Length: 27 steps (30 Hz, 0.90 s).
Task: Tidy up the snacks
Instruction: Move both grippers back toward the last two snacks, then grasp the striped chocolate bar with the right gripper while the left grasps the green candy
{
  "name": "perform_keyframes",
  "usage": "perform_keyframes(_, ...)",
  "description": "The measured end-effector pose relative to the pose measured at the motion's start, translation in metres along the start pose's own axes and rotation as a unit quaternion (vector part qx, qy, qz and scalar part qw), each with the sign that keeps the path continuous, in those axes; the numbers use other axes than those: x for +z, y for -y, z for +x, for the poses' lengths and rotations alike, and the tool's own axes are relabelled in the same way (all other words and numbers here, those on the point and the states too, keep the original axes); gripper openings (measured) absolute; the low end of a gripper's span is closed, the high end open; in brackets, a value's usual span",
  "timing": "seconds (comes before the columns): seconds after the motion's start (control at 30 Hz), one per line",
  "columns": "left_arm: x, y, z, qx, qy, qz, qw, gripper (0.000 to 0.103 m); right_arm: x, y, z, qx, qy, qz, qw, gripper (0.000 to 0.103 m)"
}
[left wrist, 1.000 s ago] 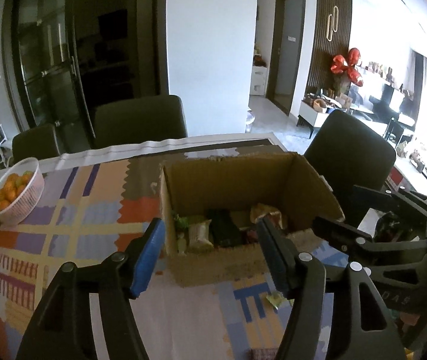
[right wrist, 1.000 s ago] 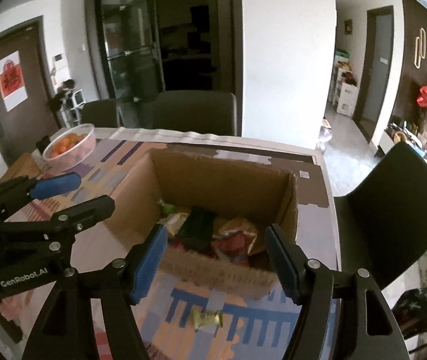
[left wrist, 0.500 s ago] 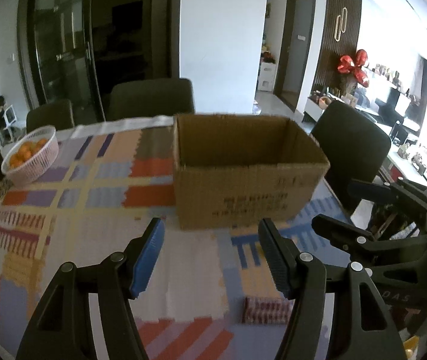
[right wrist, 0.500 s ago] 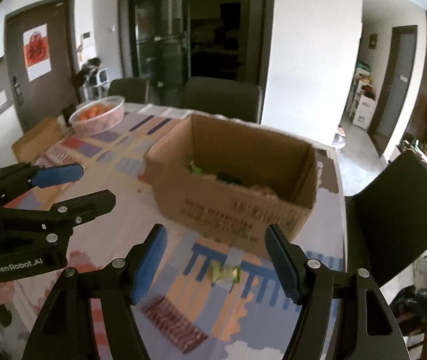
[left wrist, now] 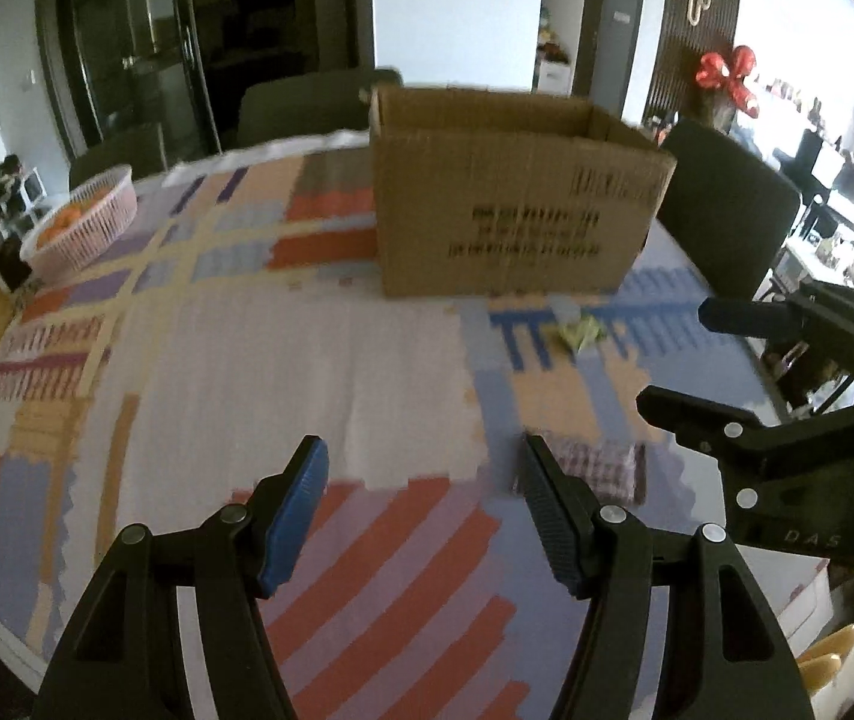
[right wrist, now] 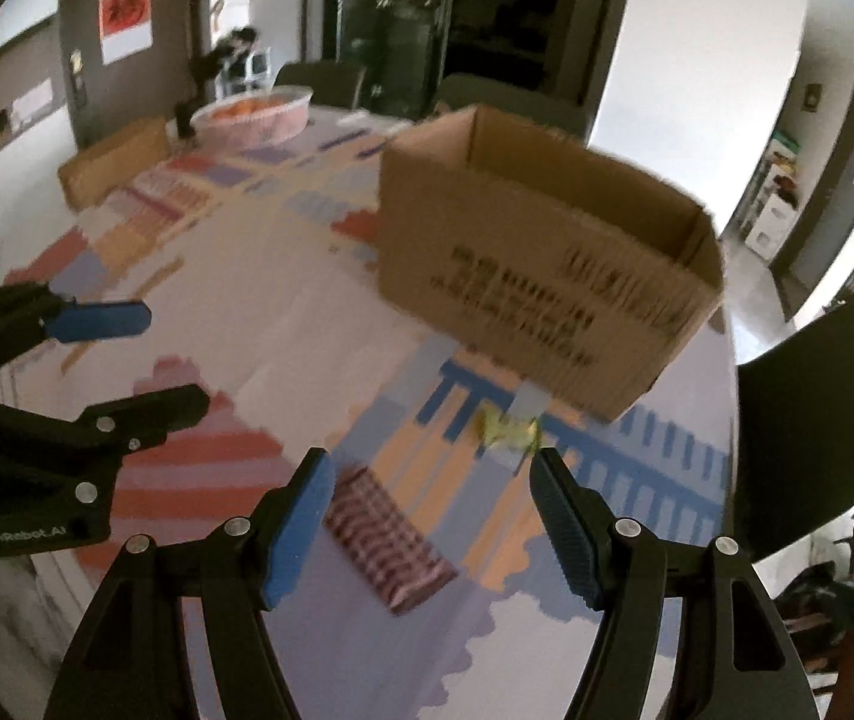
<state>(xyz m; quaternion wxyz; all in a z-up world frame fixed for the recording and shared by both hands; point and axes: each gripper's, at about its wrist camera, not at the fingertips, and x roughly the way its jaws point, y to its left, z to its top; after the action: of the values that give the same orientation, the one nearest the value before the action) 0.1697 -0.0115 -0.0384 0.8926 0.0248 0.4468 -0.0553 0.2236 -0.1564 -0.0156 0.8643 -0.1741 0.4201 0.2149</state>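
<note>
An open cardboard box stands on the patterned tablecloth; it also shows in the right wrist view. Its contents are hidden from here. A flat red-checked snack packet lies on the cloth between my right gripper's fingers and shows in the left wrist view. A small yellow-green wrapped sweet lies nearer the box, and in the left wrist view. My left gripper is open and empty above the cloth. My right gripper is open and empty, low over the checked packet.
A pink basket of oranges stands at the far left of the table, with a brown box beside it. Dark chairs stand around the table. The table's right edge runs close past the box.
Both grippers have pulled back from above the box and dropped toward the table. The box interior is out of sight, and the checked packet and the sweet now lie near the fingers.
</note>
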Motion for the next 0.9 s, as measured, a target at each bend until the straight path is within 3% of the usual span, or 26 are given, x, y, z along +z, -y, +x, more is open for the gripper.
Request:
perform_keyframes(0.17, -0.021, -0.001, 0.019, 0.004, -0.038, -0.001, 0.9993, 0.065, -0.016, -0.012, 0.025, 0.01, -0.046, -0.028, 0.999, 0.068)
perform_keyframes(0.43, -0.031, 0.004, 0.038, 0.007, -0.068, 0.001, 0.9977, 0.065, -0.033, -0.018, 0.061, 0.016, -0.111, -0.067, 0.991, 0.068)
perform_keyframes(0.63, -0.034, 0.004, 0.045, 0.011, -0.075, 0.004, 0.9971, 0.065, -0.035, -0.024, 0.077, 0.01, -0.124, -0.1, 0.987, 0.068)
perform_keyframes(0.9, -0.034, 0.0, 0.049, 0.011, -0.079, -0.004, 0.9968, 0.065, -0.034, -0.025, 0.095, 0.04, -0.139, -0.097, 0.985, 0.068)
